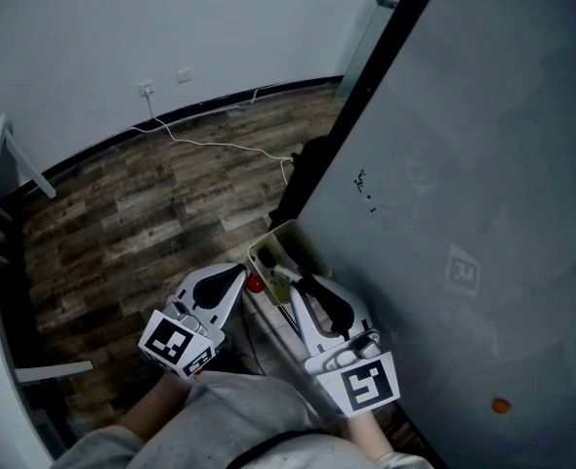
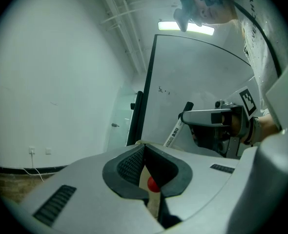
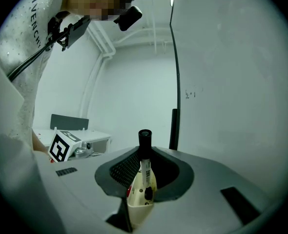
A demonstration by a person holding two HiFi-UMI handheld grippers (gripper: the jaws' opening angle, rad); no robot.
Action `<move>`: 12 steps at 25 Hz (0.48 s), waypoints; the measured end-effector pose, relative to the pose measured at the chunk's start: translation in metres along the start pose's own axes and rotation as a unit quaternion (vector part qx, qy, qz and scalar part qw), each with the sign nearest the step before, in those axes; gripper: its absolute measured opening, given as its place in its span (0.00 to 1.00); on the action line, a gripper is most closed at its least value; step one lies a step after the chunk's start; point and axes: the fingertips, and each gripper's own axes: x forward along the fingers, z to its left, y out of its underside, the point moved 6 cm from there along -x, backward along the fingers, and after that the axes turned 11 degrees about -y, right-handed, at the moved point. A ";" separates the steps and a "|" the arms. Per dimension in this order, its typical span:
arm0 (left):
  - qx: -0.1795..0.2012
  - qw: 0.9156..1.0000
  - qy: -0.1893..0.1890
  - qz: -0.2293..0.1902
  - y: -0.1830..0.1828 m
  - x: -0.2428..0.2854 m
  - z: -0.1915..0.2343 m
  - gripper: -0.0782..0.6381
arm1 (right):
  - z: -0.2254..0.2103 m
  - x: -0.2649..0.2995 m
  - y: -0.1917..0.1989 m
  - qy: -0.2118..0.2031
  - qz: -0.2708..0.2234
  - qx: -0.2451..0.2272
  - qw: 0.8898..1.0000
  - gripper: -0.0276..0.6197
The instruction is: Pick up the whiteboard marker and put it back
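The person's grey sleeve (image 1: 231, 410) fills the bottom of the head view, and both tools reach out from it toward a beige holder (image 1: 268, 240) fixed at the edge of the whiteboard (image 1: 464, 164).

The right gripper (image 3: 144, 152) is clenched on the marker (image 3: 145, 172). It grips the white barrel, the black cap stands above the jaws, and the lower end sits down in the holder. The left gripper (image 2: 144, 150) has its jaws drawn together. The holder's beige edge and a small red knob (image 1: 256, 283) show in the slit between the pads, so it seems to pinch that edge, though the hold is hard to confirm.

The marker is half in the holder, and these views do not tell whether it is going in or coming out. Either way the stroke should run straight along the barrel, because tilting it sideways would jam the tip against the holder's wall. The left tool is best used as a brace, so the holder does not twist on the board. If the marker is going back, the right jaws should part only once its end rests on the bottom, then back away upward, clear of the cap
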 end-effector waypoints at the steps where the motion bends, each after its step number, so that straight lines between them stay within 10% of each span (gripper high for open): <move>1: 0.000 1.000 0.001 0.000 0.000 0.001 0.000 0.13 | 0.000 0.000 -0.002 0.000 -0.001 0.000 1.000 0.16; 12: 0.002 1.000 -0.003 -0.007 -0.006 0.006 0.002 0.13 | -0.001 0.000 -0.018 -0.010 -0.008 -0.010 1.000 0.16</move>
